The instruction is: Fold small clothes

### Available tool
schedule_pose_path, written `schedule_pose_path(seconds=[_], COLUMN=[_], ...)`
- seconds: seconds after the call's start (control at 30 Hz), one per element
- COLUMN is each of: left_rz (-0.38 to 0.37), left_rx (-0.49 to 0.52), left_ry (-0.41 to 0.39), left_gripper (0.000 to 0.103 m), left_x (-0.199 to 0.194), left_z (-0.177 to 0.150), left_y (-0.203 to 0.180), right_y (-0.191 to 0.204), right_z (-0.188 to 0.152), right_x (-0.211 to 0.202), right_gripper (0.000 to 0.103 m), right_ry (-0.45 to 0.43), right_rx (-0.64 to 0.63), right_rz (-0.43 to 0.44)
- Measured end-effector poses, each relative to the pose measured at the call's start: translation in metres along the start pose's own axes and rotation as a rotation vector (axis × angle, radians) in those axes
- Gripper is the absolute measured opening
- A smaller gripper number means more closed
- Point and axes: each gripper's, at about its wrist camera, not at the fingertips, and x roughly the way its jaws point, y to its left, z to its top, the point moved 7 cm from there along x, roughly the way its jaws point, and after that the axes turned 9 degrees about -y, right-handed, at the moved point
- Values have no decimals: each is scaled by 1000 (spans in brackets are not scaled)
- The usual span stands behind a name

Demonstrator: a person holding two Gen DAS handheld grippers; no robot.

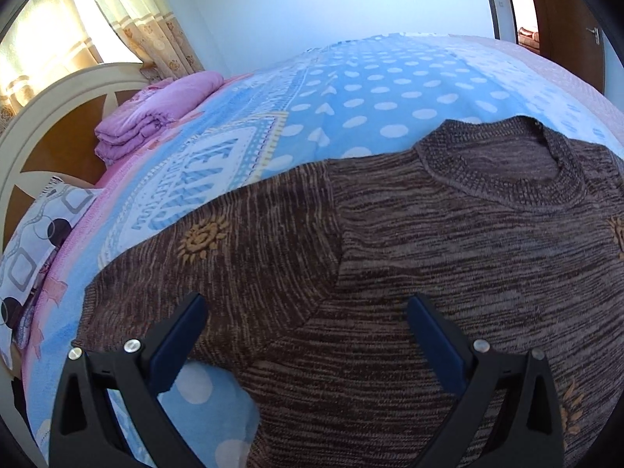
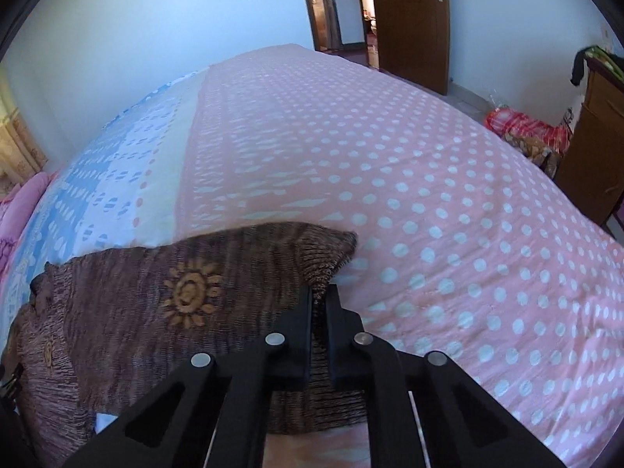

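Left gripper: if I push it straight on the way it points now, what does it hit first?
Most likely the brown knit sweater. The left gripper stands open above it, aimed down at the sleeve-and-body seam, with nothing visible in between. Depth is hard to judge.

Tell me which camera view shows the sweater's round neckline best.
The left wrist view. There the brown sweater lies spread on the bed and its neckline is fully visible above the open left claw. The right wrist view shows only a sleeve end pinched in the shut right claw, no neckline.
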Motion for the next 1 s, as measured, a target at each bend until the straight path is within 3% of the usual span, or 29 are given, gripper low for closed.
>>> schedule_pose_path(seconds=[0.27, 0.53, 0.8, 1.0], left_rz=[-21, -43, -55, -50], left_rx=[-56, -81, -101, -116], left_ry=[-11, -23, -13, -20], left_gripper=[103, 103, 103, 103], left_x=[-2, -3, -1, -1], left_z=[0, 0, -2, -3], left_y=[9, 11, 12, 15], right_y=[62, 162, 274, 346], right_z=[40, 55, 41, 7], right_x=[-49, -94, -119, -102], right_gripper=[4, 3, 3, 3], right_ry=[-86, -120, -113, -67], right_rx=[-60, -151, -250, -270], right_rz=[79, 215, 362, 455])
